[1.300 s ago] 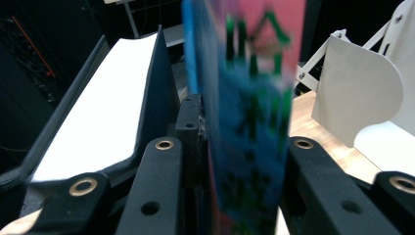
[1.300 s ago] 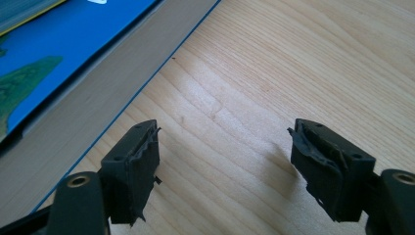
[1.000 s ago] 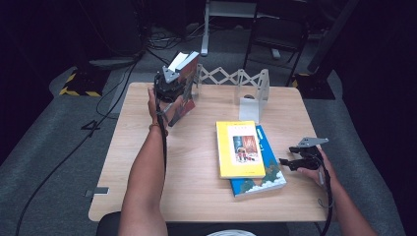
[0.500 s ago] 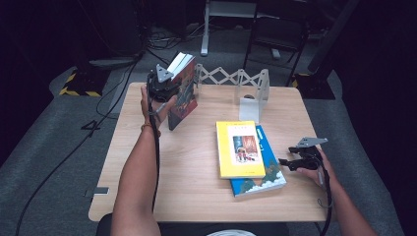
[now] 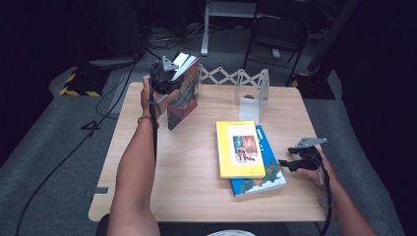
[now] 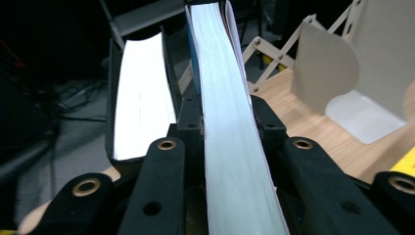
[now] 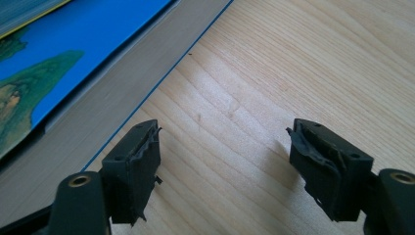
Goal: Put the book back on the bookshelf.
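Nearest the person, at the table's (image 5: 177,196) right edge, the right gripper (image 5: 285,162) is held low with jaws parted and nothing between them, just beside the blue book (image 5: 268,179) under the yellow book (image 5: 239,149). Farther off, at the left rear, a book (image 5: 183,96) is clamped in the left gripper (image 5: 169,81), whose jaws have just been closing on it; it is carried upright, long axis vertical. The rack (image 5: 246,83) lies to its right, so the left hand is nearer.
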Motion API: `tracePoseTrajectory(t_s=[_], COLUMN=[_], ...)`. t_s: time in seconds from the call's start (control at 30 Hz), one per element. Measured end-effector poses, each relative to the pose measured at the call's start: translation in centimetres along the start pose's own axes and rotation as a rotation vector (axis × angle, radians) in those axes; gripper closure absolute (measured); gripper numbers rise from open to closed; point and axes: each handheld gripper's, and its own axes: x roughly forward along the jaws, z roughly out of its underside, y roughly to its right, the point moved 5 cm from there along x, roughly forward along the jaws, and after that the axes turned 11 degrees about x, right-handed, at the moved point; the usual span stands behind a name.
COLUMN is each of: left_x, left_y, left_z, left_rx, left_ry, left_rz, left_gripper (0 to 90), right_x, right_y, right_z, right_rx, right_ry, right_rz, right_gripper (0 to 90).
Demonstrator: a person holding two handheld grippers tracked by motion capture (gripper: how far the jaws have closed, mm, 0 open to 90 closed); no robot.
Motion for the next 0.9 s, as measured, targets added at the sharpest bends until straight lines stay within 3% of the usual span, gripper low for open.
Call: tracePoseTrajectory(t_s=[0.17, 0.3, 0.43, 0.6, 0.9], left_x=[0.4, 0.7, 0.8, 1.4, 3.6], left_y=[0.0, -0.2, -1.1, -1.4, -2.2], left_z=[-0.4, -1.7, -3.1, -4.3, -4.5], left_rx=[0.005, 0.011, -0.024, -0.032, -0.083], left_ry=[0.001, -0.008, 0.017, 0.03, 0.034], left_rz=[-0.01, -0.035, -0.059, -0.096, -0.149], left_gripper=[73.0, 73.0, 73.1, 73.0, 72.9], right_x=[0.0, 0.0, -0.1, -0.2, -0.2], right_y=[0.0, 0.0, 0.3, 0.4, 0.5], right_z=[0.0, 0.0, 0.1, 0.1, 0.2], right_rx=[0.005, 0.004, 0.01, 0.011, 0.013], right_ry=[-0.002, -0.003, -0.002, 0.0, 0.004], right_rz=[-0.002, 0.001, 0.006, 0.005, 0.003], right_gripper=[27.7, 27.6, 27.4, 27.5, 27.4])
